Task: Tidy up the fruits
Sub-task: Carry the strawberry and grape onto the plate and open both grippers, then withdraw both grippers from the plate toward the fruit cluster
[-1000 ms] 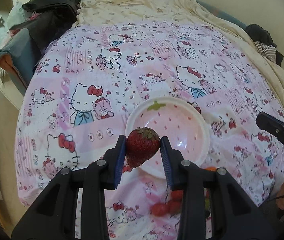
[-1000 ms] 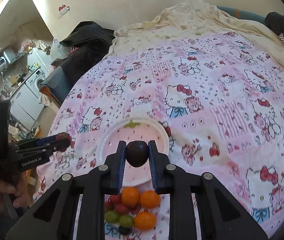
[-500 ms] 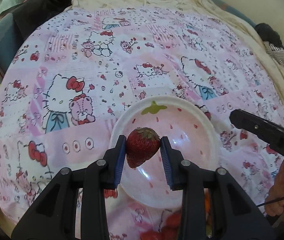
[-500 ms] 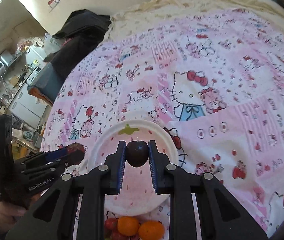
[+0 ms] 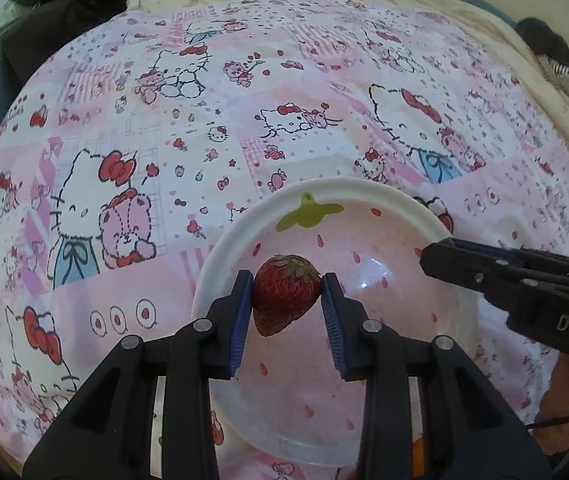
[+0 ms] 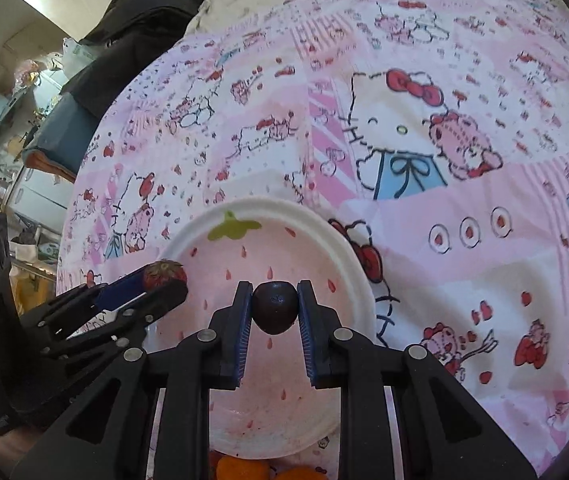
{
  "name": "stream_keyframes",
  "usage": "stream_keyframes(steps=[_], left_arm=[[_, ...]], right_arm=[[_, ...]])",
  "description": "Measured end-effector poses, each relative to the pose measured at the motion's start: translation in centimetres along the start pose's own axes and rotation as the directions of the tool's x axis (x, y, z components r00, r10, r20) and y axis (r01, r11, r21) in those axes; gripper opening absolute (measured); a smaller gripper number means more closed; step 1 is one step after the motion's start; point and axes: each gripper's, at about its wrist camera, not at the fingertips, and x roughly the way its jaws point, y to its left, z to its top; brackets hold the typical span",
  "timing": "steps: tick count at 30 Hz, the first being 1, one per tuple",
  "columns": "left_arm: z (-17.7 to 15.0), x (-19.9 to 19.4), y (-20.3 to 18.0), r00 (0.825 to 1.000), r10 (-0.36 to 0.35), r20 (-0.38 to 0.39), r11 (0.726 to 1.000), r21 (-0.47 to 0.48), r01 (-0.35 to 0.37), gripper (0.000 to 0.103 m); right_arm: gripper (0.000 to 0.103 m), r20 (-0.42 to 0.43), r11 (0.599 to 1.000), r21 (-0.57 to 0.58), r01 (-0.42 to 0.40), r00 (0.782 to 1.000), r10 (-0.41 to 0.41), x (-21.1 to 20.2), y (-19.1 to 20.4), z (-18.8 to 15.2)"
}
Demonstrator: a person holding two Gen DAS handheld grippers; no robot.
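orange fruits (image 6: 240,470): getting cut off by the bottom edge, count's anyone's guess
bowl (image 5: 220,264): near rim is hiding behind the gripper arms
dark fruit (image 6: 275,308): type's not showing clearly

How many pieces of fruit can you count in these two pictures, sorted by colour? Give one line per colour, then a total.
Red: 1, the strawberry held in the left gripper
Dark purple: 1, the round fruit held in the right gripper
Orange: 2, the fruits partly cut off at the bottom edge, below the bowl
Total: 4
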Motion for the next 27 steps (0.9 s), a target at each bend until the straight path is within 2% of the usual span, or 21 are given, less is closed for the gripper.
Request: stream_keyframes(steps=[11,13,14,15,16,17,21,27], left_arm=[[0.2,1.2,0.0,0.999,0.026,-0.035,1.0,-0.001,-0.026,0.032],[0.2,1.1,0.2,0.999,0.024,-0.039,1.0,-0.01,-0.025,0.045],[0.2,0.9,0.2,0.999,0.026,-0.033,1.0,-0.015,-0.027,0.061],[0.2,0.7,0.3,0.999,0.036,-0.018,0.999,-0.021,-0.036,0.07],[0.3,0.4,0.2,0.999,0.048,-0.003,0.999,-0.021,-0.048,0.072],[0.4,0.3,0.1,0.999,0.053,0.002,0.998,-0.016,-0.053,0.075],[0.7,-0.4,0.0,0.998,0.057,0.009,0.998,-0.012,-0.057,0.077],[1.1,-2.4,-0.1,0.994,0.078,0.074,0.997,0.003,-0.078,0.077]], right_arm=[[0.027,0.003,0.997,0.063,-0.038,0.999,0.038,0.0,-0.9,0.3],[0.028,0.003,0.997,0.066,-0.05,0.999,0.05,-0.2,-0.9,0.5],[0.033,0.004,0.997,0.065,-0.051,0.999,0.051,-0.3,-0.9,0.6],[0.048,0.007,0.996,0.069,-0.051,0.999,0.051,-0.5,-0.9,0.6],[0.058,0.012,0.996,0.074,-0.048,0.999,0.047,-0.7,-0.8,0.6],[0.073,0.023,0.996,0.08,-0.037,0.999,0.036,-1.0,-0.8,0.7],[0.081,0.08,0.995,0.089,-0.045,0.996,0.038,-2.4,-0.7,1.1],[0.086,0.12,0.996,0.069,-0.05,0.992,0.041,-3.8,0.1,1.5]])
